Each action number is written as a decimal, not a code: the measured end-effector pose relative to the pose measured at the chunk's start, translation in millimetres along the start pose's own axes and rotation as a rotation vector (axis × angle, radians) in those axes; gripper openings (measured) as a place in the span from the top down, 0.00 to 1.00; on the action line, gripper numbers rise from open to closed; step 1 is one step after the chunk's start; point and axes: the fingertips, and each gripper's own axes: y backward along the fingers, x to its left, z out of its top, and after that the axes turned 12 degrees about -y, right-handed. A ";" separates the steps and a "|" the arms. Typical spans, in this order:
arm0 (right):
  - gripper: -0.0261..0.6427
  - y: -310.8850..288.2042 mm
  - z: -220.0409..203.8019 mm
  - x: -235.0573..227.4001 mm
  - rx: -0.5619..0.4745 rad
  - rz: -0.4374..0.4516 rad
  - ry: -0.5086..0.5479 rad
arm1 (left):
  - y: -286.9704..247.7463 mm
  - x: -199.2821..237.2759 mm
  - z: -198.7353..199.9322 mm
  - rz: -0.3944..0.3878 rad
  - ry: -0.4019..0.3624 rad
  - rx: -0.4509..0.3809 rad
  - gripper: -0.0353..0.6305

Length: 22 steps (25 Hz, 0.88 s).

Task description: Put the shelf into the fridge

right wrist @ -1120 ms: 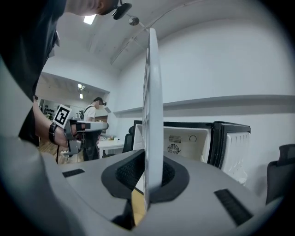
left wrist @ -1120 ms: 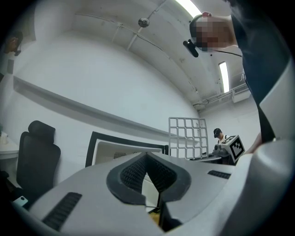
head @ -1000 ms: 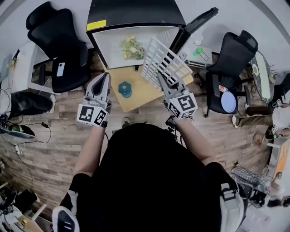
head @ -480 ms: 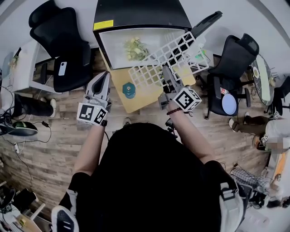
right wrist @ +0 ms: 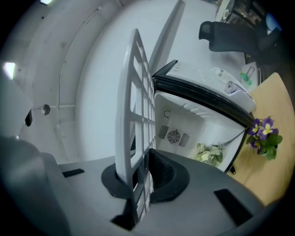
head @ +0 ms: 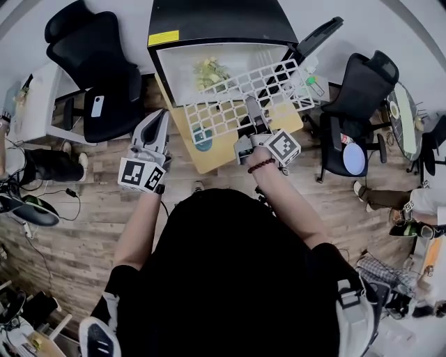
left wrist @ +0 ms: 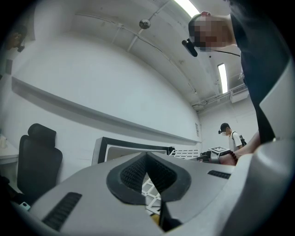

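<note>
While right gripper (right wrist: 140, 175) pinches near edge of shelf (head: 237, 97), shelf hangs roughly level over table (head: 209, 155), far edge at mouth of open fridge (head: 216, 17). Flowers (head: 209, 72) lie inside fridge, just past that edge. Teal item (head: 202, 137) on table shows under grid. Door (head: 317, 35) stands open at right. Left gripper (left wrist: 147, 161): fingers pressed together, empty, left of table. Chair (head: 97, 63) beyond it.

We see a matt white, plastic-looking shelf (head: 240, 94); at its six o'clock a smooth pale wooden table (head: 209, 153), over a grainy plank floor (head: 80, 226).
</note>
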 end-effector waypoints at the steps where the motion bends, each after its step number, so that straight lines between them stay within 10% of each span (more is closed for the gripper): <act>1: 0.90 -2.6 -1.4 0.2 -0.008 0.010 -0.027 | 0.4 1.1 0.0 -0.001 -0.004 0.002 0.92; 22: 0.90 -52.3 -11.3 -20.6 -0.133 0.069 -0.382 | -13.3 22.9 -6.3 -0.018 -0.041 0.015 0.92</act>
